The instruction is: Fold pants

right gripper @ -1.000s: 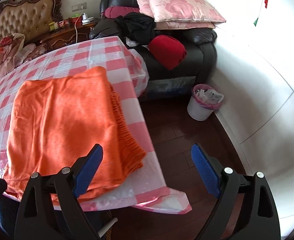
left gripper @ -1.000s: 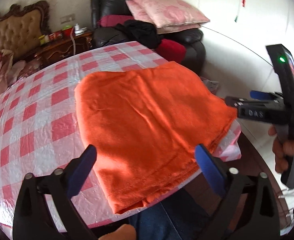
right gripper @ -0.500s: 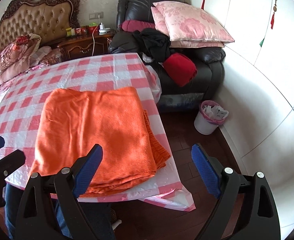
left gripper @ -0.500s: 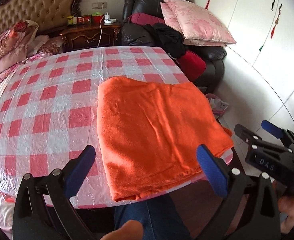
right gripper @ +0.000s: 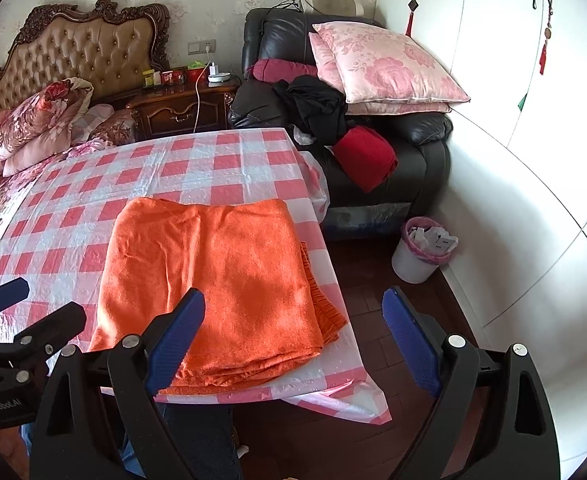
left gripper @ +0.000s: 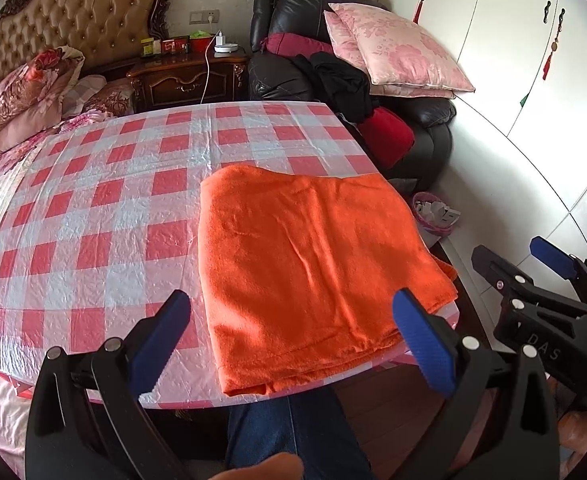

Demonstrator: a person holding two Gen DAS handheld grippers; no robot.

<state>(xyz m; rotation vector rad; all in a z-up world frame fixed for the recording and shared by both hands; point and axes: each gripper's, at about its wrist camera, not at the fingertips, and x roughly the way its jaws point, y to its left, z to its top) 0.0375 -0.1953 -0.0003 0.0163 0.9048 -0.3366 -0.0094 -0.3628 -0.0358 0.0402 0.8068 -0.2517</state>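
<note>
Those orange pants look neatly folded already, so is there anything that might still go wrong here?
Two things, perhaps. The orange pants lie right at the near corner of the table, so a nudge might slide them off toward the floor. On their right side, lower layers stick out past the top layer, so the stack could come loose if moved. Both the left tongs and right tongs are open, holding nothing.
</note>
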